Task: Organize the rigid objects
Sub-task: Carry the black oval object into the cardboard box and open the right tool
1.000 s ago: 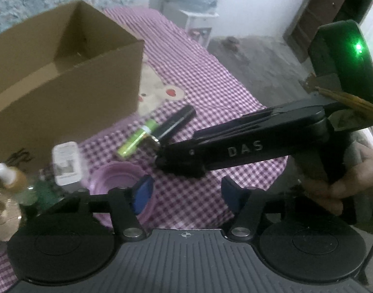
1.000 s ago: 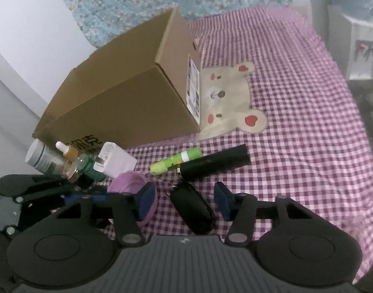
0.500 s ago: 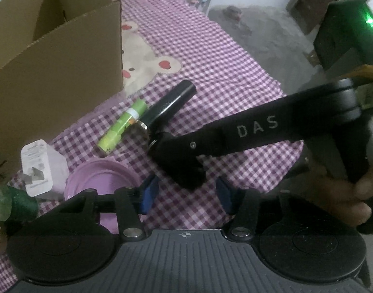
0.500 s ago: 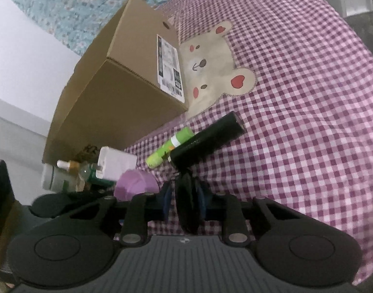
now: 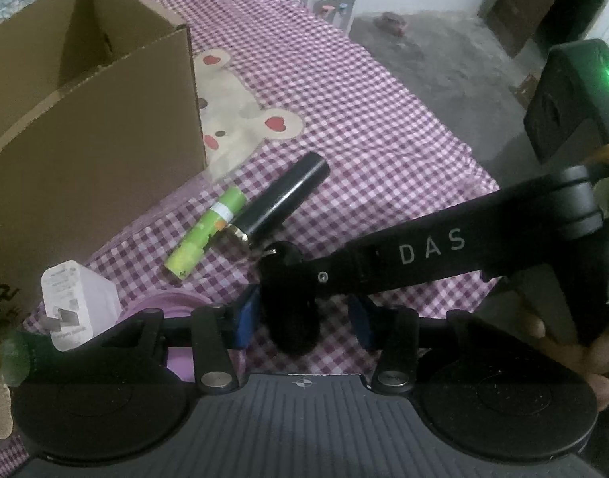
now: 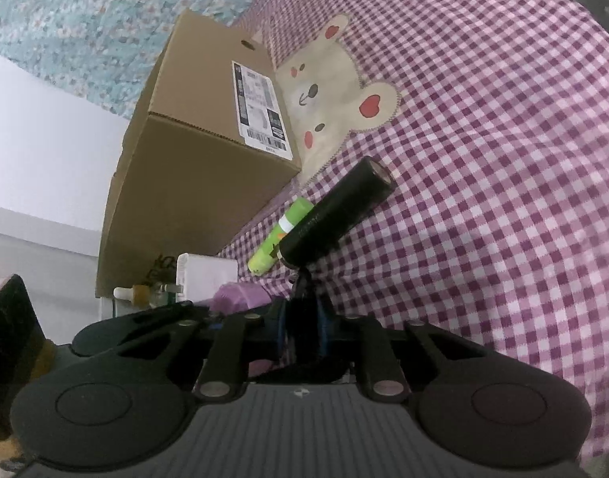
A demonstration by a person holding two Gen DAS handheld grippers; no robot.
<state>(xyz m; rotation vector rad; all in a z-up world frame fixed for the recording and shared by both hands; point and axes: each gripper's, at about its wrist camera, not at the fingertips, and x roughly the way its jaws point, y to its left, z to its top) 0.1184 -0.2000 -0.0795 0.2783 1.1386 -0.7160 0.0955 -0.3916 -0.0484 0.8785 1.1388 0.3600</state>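
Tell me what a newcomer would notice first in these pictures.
Probably the right gripper, shut on a small black pouch low in the middle, between the open fingers of the left gripper. Beyond it a black tube and green tube lie together beside the cardboard box.

The right tool (image 6: pixel 302 328) is seen closed, its blue pads (image 6: pixel 324 328) pressed against the two sides of a small black pouch (image 5: pixel 292 310). Its long black body is reached in from the right across the left camera's view, and its handle is gripped by the person's right hand (image 5: pixel 571 342), whose fingers are wrapped around it. The left tool (image 5: pixel 302 320) is held low with its pads (image 5: pixel 244 316) spread apart, the pouch lying between them untouched
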